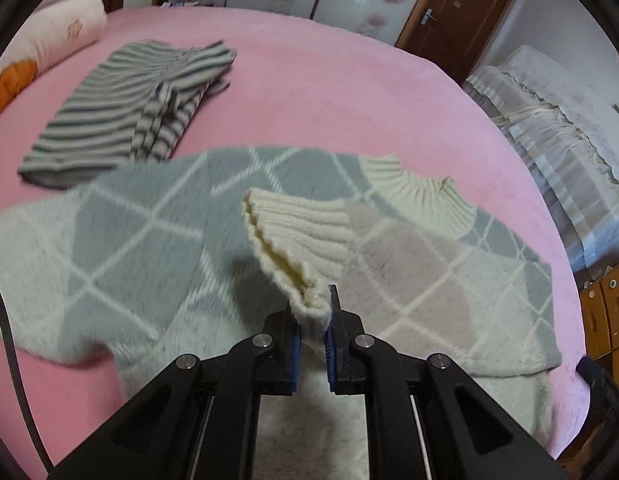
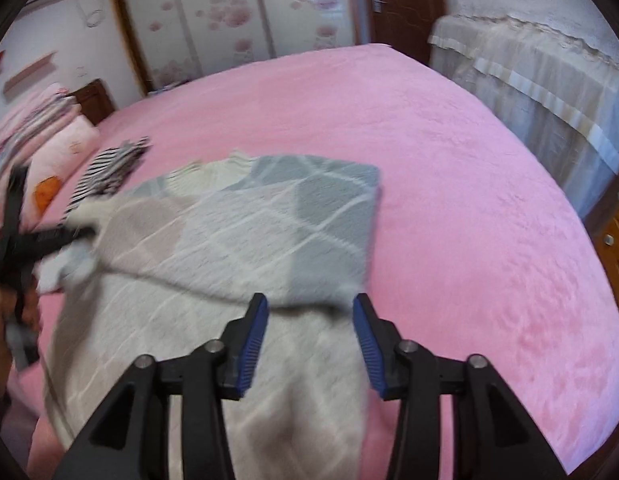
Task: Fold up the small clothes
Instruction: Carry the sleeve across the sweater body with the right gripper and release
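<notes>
In the left wrist view, the left gripper [image 1: 313, 322] is clamped tight on the ribbed cream cuff [image 1: 293, 236] of a sleeve, lifting it above the diamond-patterned sweater [image 1: 141, 248] spread on the pink bed cover [image 1: 329, 92], probably to carry the sleeve inward across the body for a fold. A striped garment [image 1: 121, 120], already folded, lies at the far left near a pillow [image 1: 49, 40]. In the right wrist view, the right gripper [image 2: 311, 316] stands about half open and grips nothing; its jaws hang just above the sweater's near edge, where the grey side panel is turned over. No brand, label or writing is legible in either view.
</notes>
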### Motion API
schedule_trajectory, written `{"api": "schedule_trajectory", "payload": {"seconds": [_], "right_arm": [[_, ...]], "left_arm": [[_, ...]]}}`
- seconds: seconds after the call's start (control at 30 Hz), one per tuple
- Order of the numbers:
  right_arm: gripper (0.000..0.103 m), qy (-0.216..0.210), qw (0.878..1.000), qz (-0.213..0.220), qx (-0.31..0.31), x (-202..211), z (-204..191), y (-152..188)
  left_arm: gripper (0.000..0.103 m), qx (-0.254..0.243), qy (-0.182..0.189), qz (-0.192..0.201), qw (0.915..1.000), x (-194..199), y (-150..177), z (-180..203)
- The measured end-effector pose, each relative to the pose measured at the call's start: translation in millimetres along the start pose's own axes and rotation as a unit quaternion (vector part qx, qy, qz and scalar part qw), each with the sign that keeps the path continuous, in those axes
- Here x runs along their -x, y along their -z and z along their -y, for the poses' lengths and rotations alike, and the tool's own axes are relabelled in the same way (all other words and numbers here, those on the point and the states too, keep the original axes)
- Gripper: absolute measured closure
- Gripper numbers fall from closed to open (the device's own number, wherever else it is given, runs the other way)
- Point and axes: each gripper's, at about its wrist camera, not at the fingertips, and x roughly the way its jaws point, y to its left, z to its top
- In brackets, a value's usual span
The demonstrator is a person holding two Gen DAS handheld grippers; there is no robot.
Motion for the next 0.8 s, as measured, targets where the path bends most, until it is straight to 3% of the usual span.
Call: {"api": "schedule_trajectory", "payload": {"seconds": [0.13, 0.37, 0.53, 0.57, 0.6, 0.63, 0.7, 0.8], "right_arm": [[0.054, 0.025, 0.999, -0.009, -0.027, -19, 21, -24], [0.054, 0.050, 0.997, -0.053, -0.024, -88, 31, -77], [0.054, 0.021, 0.995, -0.075, -0.059, -125, 33, -103], [0.056, 0.016, 0.995, -0.074, -0.058, -128, 33, -104], [0.064, 0.012, 0.996, -0.074, -0.054, -132, 31, -106], [0.090, 0.024, 0.996, -0.076, -0.040, -135, 26, -109], [0.091, 0.039, 0.998, -0.045, -0.023, -126, 20, -109], [0.091, 0.066, 0.996, -0.061, -0.025, -143, 27, -102]], "left_arm": [[0.095, 0.005, 0.015, 0.008, 0.9998, 3, 17, -15], [0.095, -0.006, 0.034, 0.024, 0.9991, 9, 12, -21], [0.095, -0.028, 0.044, 0.044, 0.9976, 22, 0, -8], [0.095, -0.031, 0.047, 0.050, 0.9972, 25, -2, -6], [0.095, -0.034, 0.049, 0.062, 0.9963, 30, -3, -3], [0.095, -0.038, 0.048, 0.074, 0.9954, 33, -4, -2], [0.095, -0.052, 0.026, 0.100, 0.9933, 32, -2, -1], [0.095, -0.040, -0.006, 0.048, 0.9981, -1, 1, -11]]}}
